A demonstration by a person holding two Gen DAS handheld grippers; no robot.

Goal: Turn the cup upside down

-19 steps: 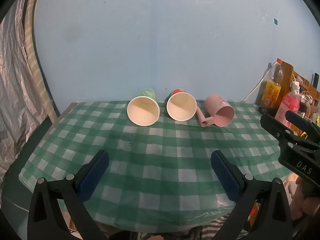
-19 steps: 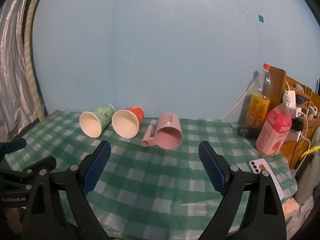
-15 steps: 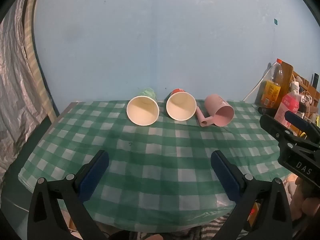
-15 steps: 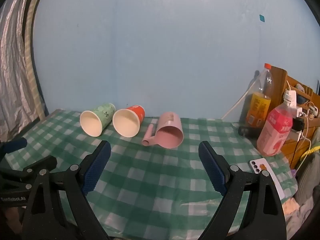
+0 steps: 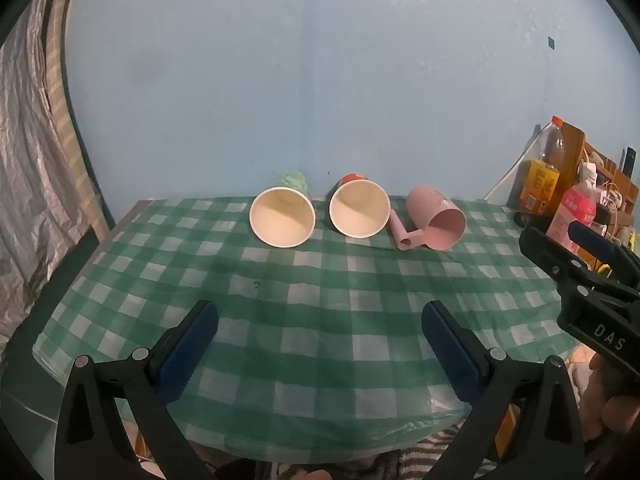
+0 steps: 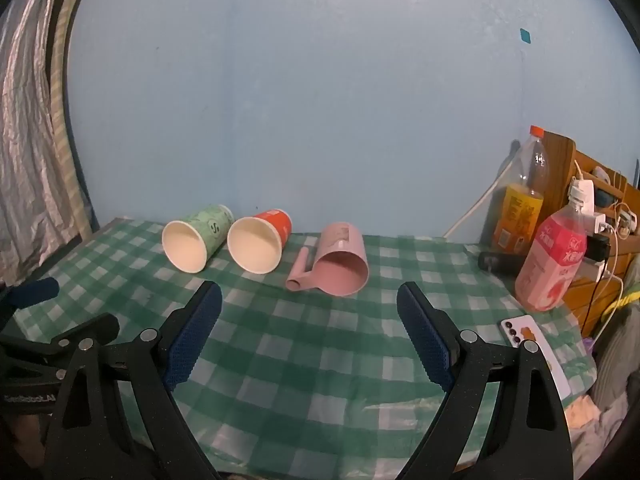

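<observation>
Nothing has shifted: both hand-held grippers (image 5: 320,332) (image 6: 309,312) gape wide, empty; smooth pink plastic cup (image 6: 340,266) lies sideways.

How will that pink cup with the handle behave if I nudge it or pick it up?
The pink cup lies on its side, so it could rock, but its handle rests on the tablecloth and likely stops rolling. It looks like rigid plastic, probably light and unlikely to crush.

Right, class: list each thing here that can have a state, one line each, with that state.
green paper cup: on its side, mouth toward camera
red paper cup: on its side, empty
pink handled cup: on its side
left tongs: open, empty
right tongs: open, empty
pink drink bottle: upright
</observation>
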